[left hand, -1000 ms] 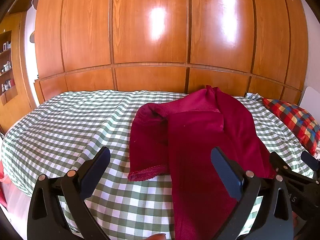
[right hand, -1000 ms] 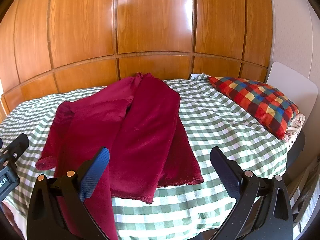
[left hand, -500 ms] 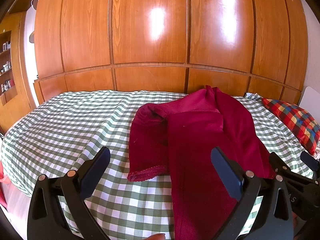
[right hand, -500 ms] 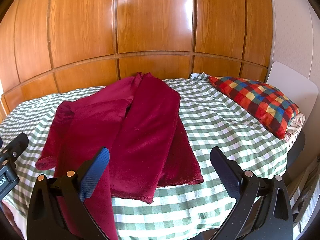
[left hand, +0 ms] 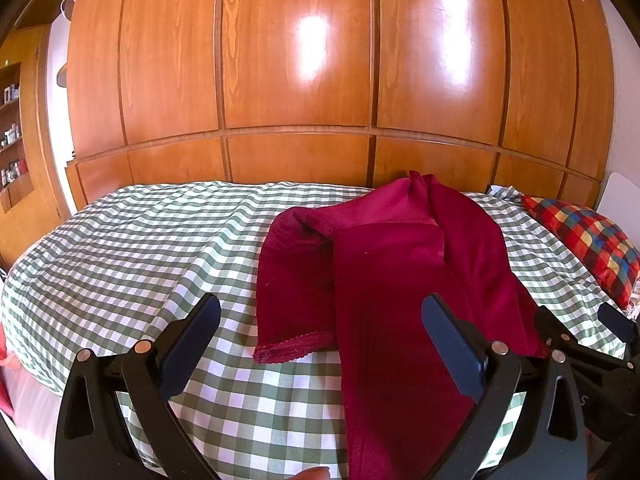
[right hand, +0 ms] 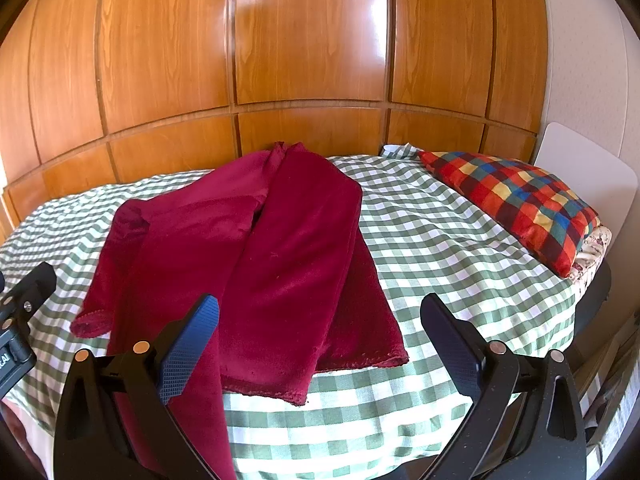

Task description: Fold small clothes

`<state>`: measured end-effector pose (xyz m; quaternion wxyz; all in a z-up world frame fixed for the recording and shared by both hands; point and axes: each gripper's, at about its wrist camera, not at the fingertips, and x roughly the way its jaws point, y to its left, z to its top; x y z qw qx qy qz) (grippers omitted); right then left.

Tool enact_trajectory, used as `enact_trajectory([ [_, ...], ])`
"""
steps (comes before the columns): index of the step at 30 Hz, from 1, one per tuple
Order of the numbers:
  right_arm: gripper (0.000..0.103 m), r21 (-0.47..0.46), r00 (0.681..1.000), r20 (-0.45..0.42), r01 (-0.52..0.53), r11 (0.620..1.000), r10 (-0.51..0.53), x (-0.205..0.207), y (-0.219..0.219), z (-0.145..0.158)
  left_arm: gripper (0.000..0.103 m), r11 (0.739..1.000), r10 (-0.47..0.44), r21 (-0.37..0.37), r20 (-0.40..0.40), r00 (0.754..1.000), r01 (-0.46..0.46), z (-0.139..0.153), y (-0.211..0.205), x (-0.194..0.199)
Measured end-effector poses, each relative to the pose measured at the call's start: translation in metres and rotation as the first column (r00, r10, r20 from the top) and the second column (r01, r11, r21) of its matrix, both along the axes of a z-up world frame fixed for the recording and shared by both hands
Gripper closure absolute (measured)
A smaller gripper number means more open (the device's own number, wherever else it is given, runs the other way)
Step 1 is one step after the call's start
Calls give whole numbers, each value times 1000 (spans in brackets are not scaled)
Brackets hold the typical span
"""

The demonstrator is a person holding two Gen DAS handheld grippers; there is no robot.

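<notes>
On the bed's green-and-white checked cover (right hand: 460, 240) lies one dark red garment (right hand: 280, 248), spread loosely with overlapping layers, ahead of both grippers.

One long strip of the garment runs toward the near edge of the bed, passing between the left gripper (left hand: 320, 344) fingers on their right side and behind the right gripper's (right hand: 320, 344) left finger. Both grippers hang with jaws spread wide, holding nothing and clear of the cloth. One multicoloured checked pillow (right hand: 516, 204) rests at the bed's right end, well apart from the garment. Glossy wooden wall panels (left hand: 300, 80) stand behind the bed. No readable writing shows.
</notes>
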<state>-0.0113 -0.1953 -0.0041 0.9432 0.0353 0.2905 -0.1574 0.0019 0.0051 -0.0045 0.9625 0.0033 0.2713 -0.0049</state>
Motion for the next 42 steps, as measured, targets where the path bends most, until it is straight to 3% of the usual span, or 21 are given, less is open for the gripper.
enact_trajectory([
  [42, 3, 7, 1000, -27, 4, 1000, -3, 3, -5, -8, 3, 1000, -25, -3, -11, 1000, 25, -2, 2, 2],
])
